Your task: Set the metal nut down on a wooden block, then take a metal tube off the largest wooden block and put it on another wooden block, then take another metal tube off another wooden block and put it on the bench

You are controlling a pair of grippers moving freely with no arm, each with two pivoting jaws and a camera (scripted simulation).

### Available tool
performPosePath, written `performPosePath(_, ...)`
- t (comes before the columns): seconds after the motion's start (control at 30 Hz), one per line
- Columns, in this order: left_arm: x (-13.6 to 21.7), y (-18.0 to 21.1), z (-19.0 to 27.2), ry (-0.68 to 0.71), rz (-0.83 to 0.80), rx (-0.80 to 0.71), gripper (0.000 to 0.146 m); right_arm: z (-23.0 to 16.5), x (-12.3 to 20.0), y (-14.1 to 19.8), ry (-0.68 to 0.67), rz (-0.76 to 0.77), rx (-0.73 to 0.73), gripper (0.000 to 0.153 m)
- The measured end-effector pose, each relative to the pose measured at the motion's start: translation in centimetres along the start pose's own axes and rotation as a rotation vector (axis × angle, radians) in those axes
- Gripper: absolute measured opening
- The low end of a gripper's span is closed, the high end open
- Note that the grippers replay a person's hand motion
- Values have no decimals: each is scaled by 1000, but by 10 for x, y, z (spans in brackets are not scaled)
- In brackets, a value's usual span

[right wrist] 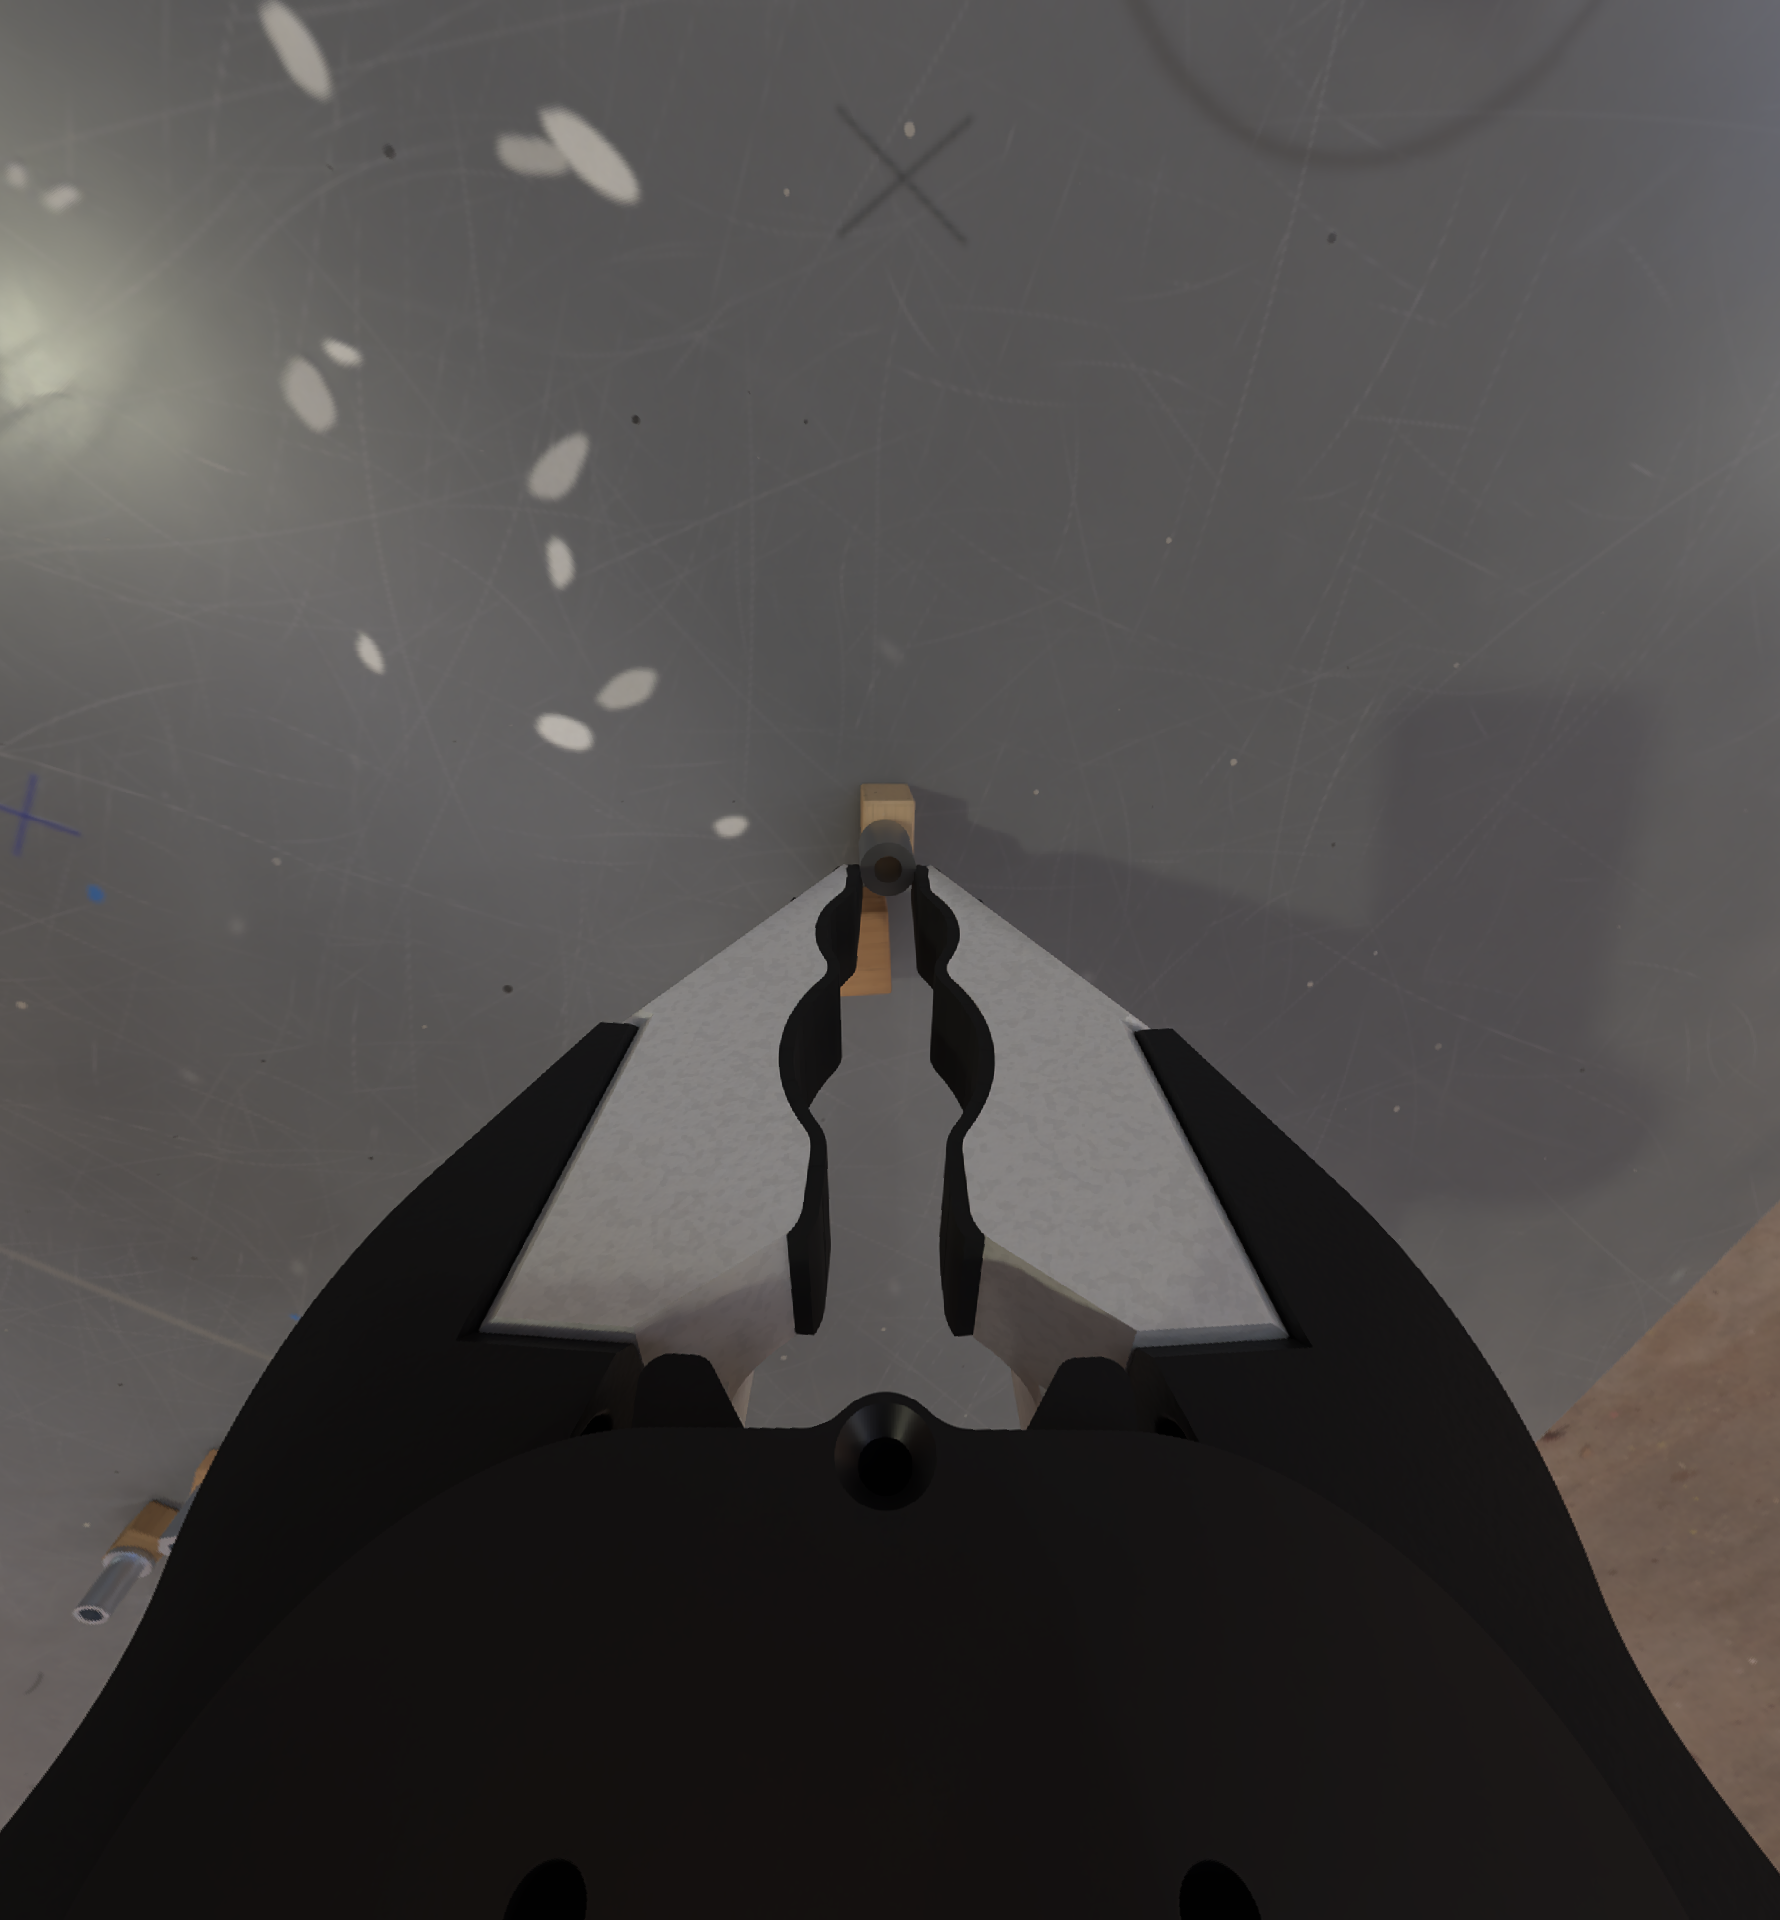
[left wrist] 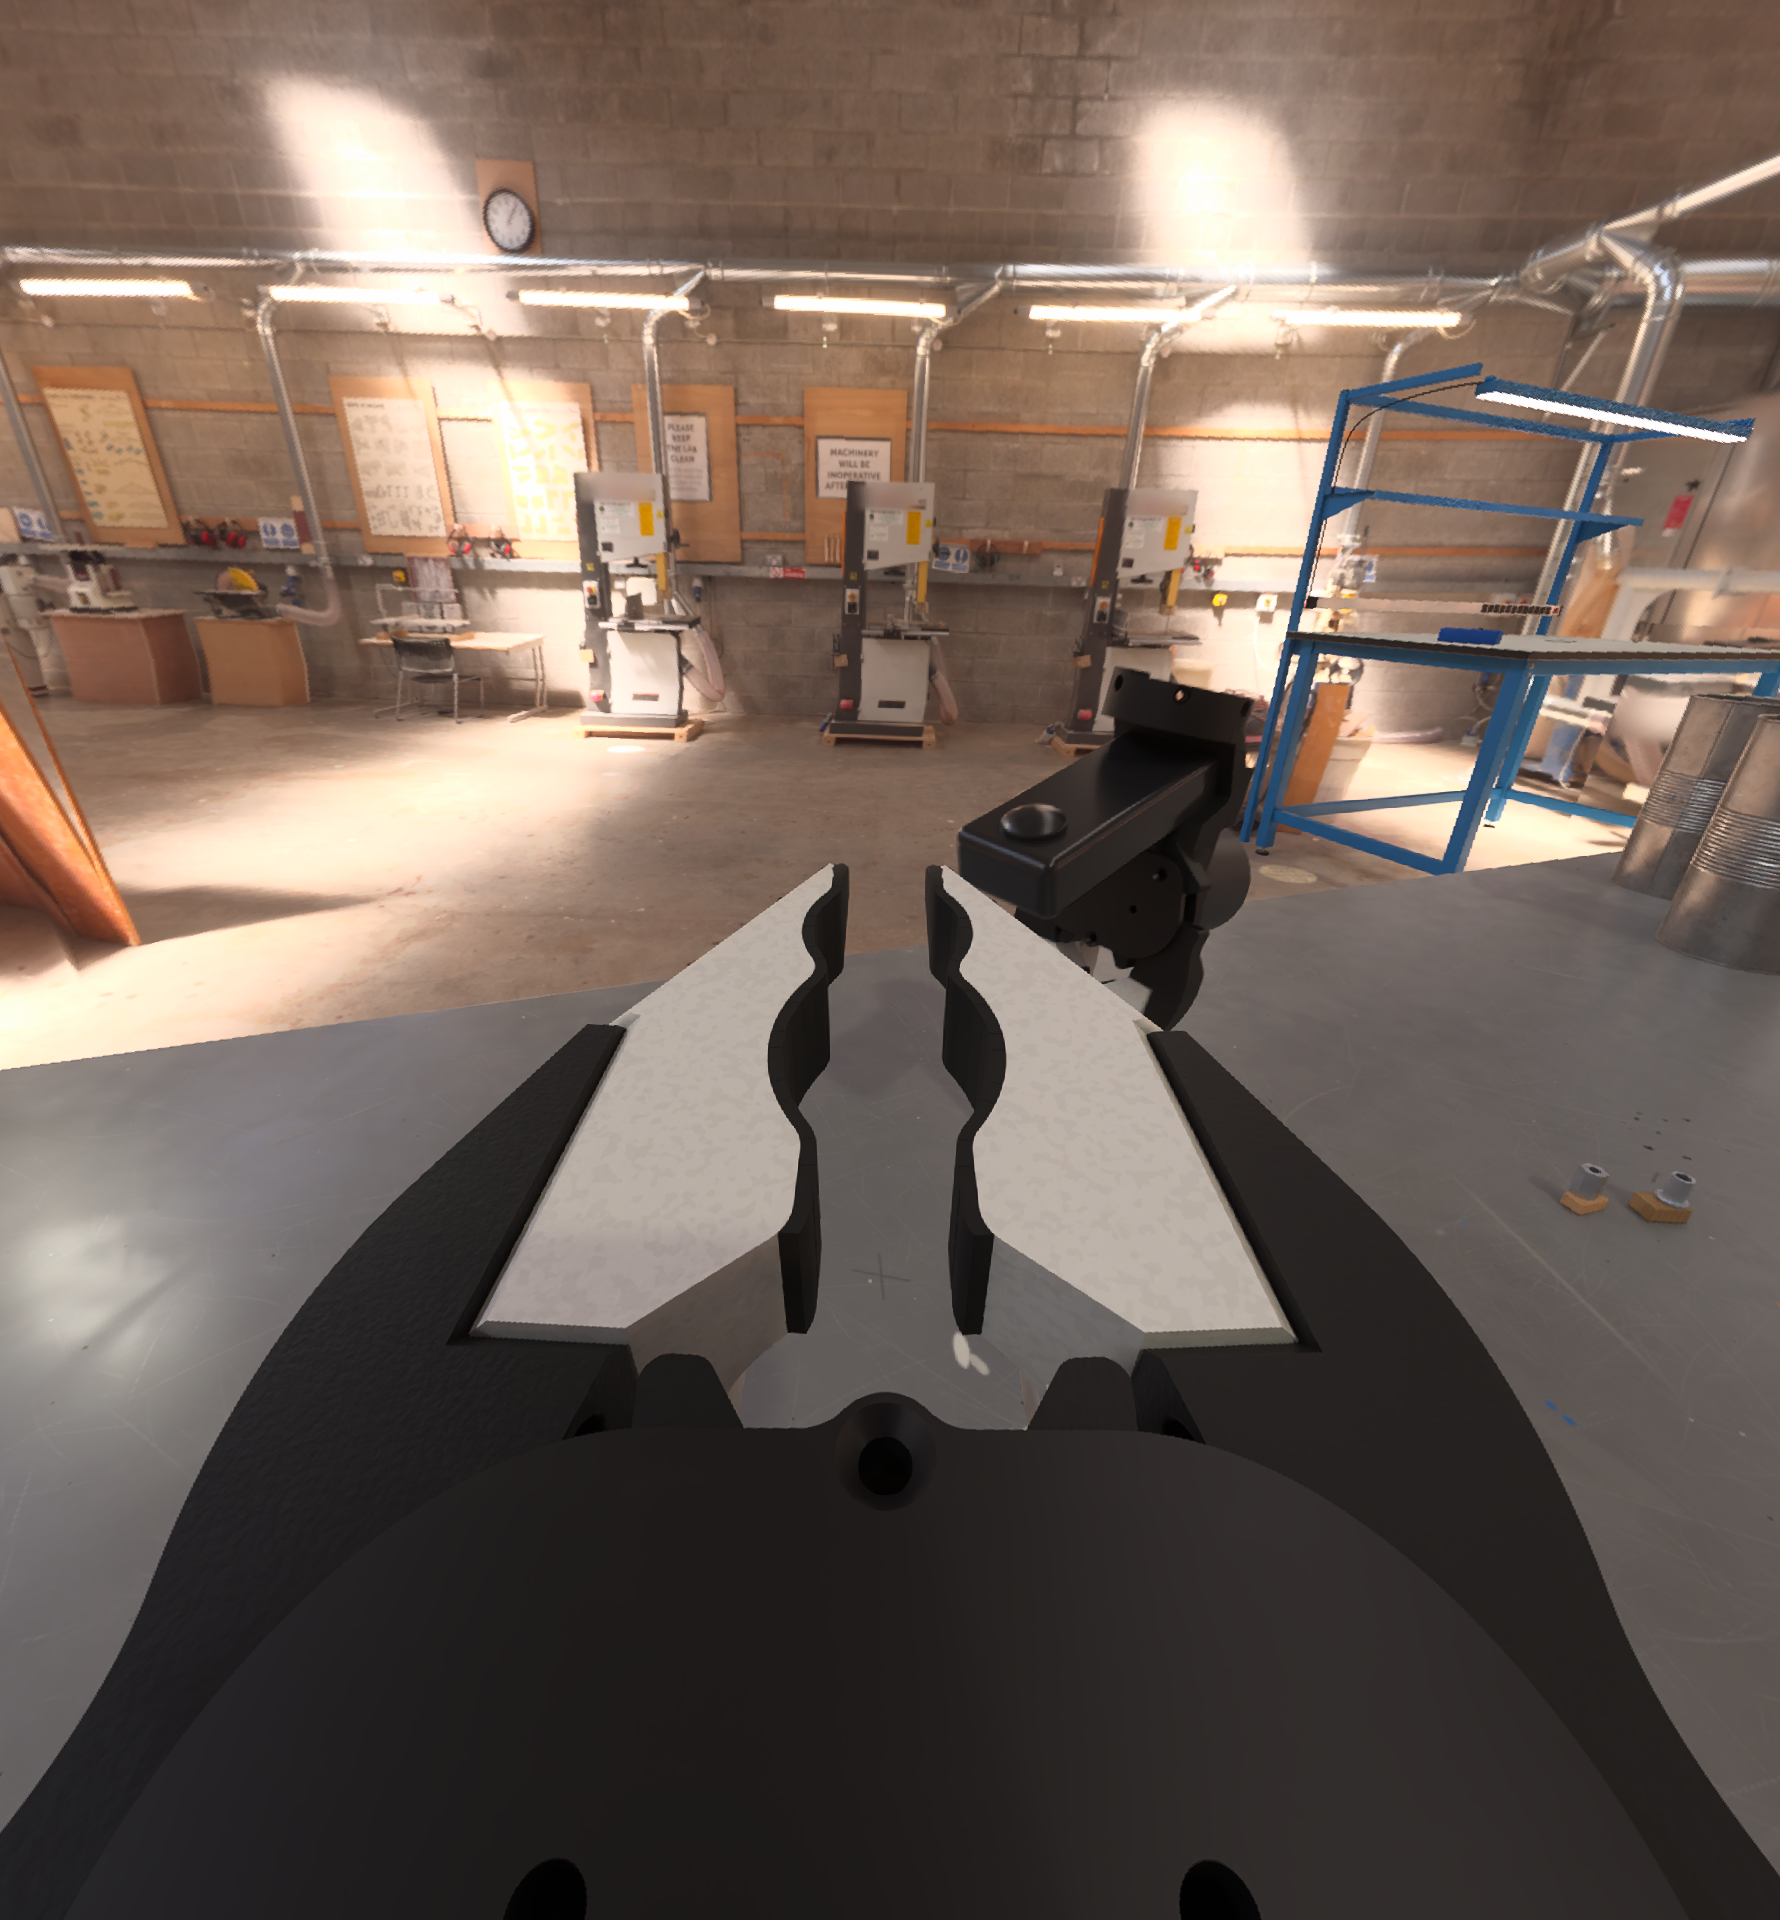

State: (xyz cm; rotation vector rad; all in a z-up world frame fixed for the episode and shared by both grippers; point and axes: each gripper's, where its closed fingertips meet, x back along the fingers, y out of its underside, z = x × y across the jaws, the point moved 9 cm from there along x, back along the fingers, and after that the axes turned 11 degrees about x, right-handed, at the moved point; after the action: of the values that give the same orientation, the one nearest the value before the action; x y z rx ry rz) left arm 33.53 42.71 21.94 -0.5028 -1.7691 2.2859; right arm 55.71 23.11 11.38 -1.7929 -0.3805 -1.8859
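Metal tube [right wrist: 887,868] upright on wooden block [right wrist: 886,807], right gripper [right wrist: 886,883] jaws closed around it, left gripper [left wrist: 886,883] jaws open, empty, above grey surface [left wrist: 1437,1039].

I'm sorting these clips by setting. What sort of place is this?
Most likely a woodworking workshop: upright bandsaws stand along a grey block wall, silver extraction ducting runs overhead, and a blue steel-framed workbench stands at the right.
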Motion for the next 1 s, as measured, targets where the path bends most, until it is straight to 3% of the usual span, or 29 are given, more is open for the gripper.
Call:
performPosePath(0.17,-1,0,1,-1,-4,-7,15,-29,48,4,67,83,-62,9)
performPosePath(0.3,-1,0,1,-1,-4,-5,14,-102,109,27,181,131,-141,9)
performPosePath(0.4,-2,-1,3,6,-6,-6,14,-171,126,65,221,80,-291,9)
performPosePath(0.53,-4,-2,8,6,-14,-21,15,-251,100,124,173,22,-548,9)
performPosePath(0.63,-5,-3,12,7,-19,-33,15,-280,69,154,124,-25,-650,9)
performPosePath(0.8,-5,-5,17,-8,-35,-68,15,-285,42,174,108,-19,-702,9)
performPosePath(1.0,-7,-3,16,-19,-44,-65,15,-282,37,176,80,-5,-694,14)
